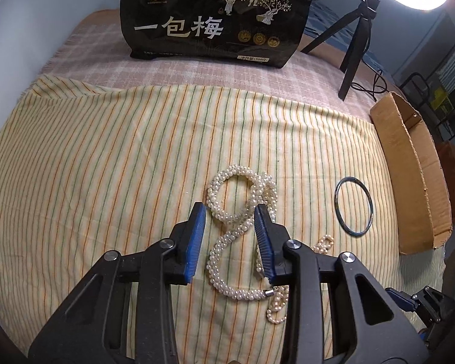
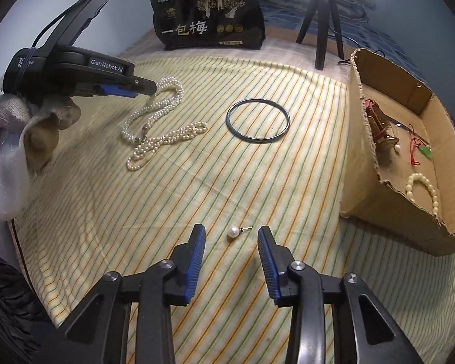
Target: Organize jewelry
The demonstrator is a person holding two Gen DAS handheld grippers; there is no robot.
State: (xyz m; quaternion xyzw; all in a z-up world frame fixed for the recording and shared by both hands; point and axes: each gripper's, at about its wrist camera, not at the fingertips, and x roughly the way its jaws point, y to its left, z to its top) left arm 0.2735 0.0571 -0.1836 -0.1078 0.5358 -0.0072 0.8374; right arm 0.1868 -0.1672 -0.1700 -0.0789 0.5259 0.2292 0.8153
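A yellow cloth with thin green and orange stripes (image 2: 197, 166) covers the work surface, laid over a pink checked blanket (image 1: 173, 72), with a pale blue wall behind. At the back stands a black snack bag printed with white Chinese characters and gold trees (image 2: 209, 18), and to its right a small black tripod (image 2: 321, 21).

On the left, the left gripper (image 1: 230, 212), held by a hand in a white knit glove (image 2: 24, 127), hangs low over a thick woven rope of white pearls (image 1: 227, 242). Its blue-padded jaws are spread apart, one on each side of the rope's curled loop; the right pad seems to touch the beads, though the angle leaves that unsure. A thinner string of small cream pearls (image 2: 166, 139) lies tangled with the rope's lower end.

Further right, a thin dark green bangle (image 2: 257, 121) lies flat on the cloth, apart from the pearls.

Nearer the front, the right gripper (image 2: 231, 236) hovers with its jaws parted wide and holding nothing. A single white pearl stud earring with a short gold post (image 2: 236, 230) rests on the cloth between the fingertips, touching neither.

At the far right sits an open brown cardboard box with torn edges (image 2: 379, 206). Inside lie a red and gold ornament (image 2: 379, 127), a green pendant on a red cord (image 2: 421, 151) and a cream beaded bracelet (image 2: 424, 191).
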